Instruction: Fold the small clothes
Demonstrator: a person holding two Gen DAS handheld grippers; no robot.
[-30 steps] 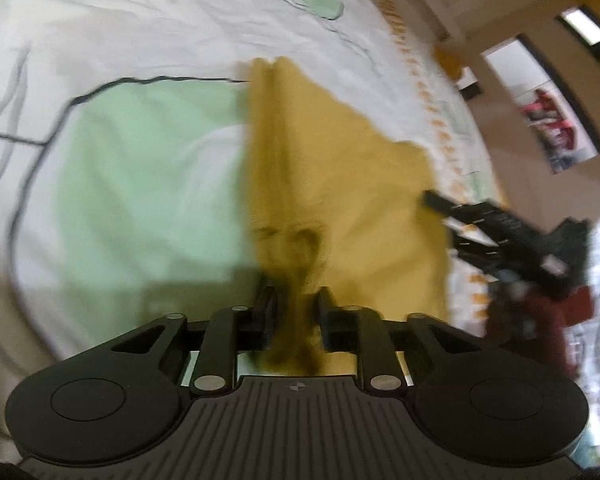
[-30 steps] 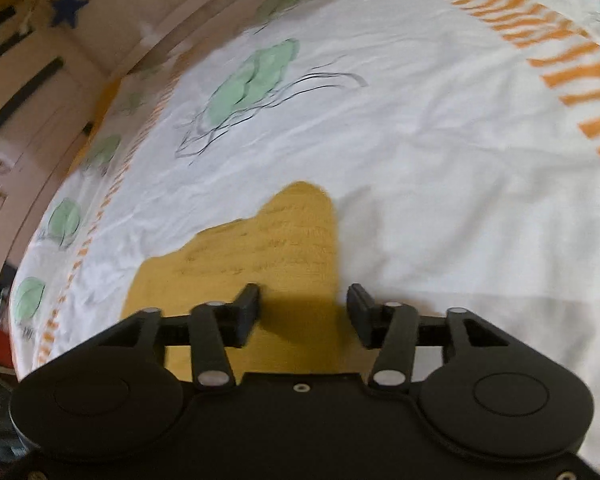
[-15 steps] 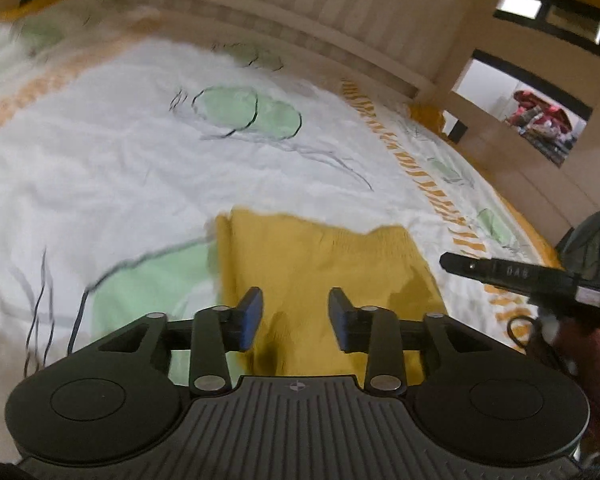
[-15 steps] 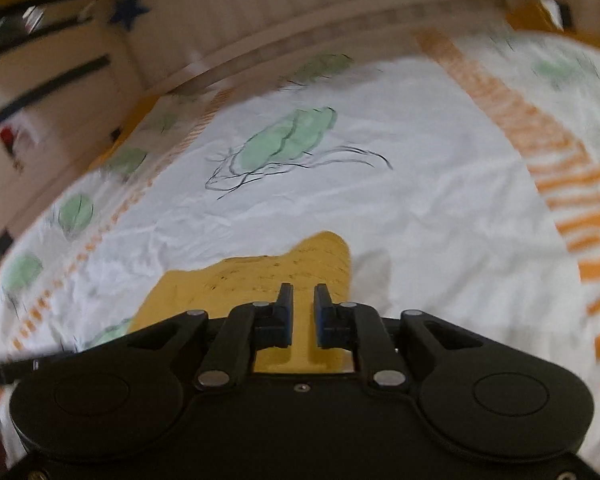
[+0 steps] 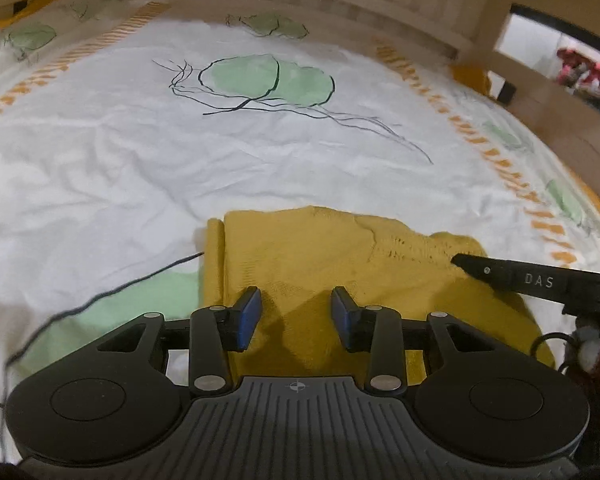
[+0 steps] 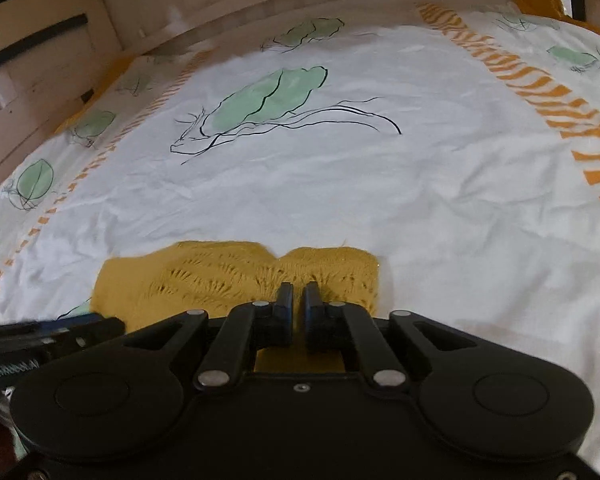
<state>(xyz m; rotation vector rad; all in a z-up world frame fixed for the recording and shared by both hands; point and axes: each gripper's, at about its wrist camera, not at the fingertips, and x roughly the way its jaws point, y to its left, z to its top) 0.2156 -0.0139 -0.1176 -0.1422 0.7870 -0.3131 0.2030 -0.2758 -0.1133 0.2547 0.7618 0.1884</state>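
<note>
Yellow knitted top (image 5: 340, 264) lies flat on the bed sheet (image 5: 260, 160). The left claw (image 5: 296, 316) has been opening and holds nothing, while the right claw (image 6: 298, 304) is squeezed shut at the top's edge, likely to press a fold.

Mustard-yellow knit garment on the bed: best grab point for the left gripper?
Probably the doubled left edge of the mustard-yellow knit garment, approached from the near side. The layers stack there in a raised ridge. The left gripper, open, hovers just right of it.
</note>
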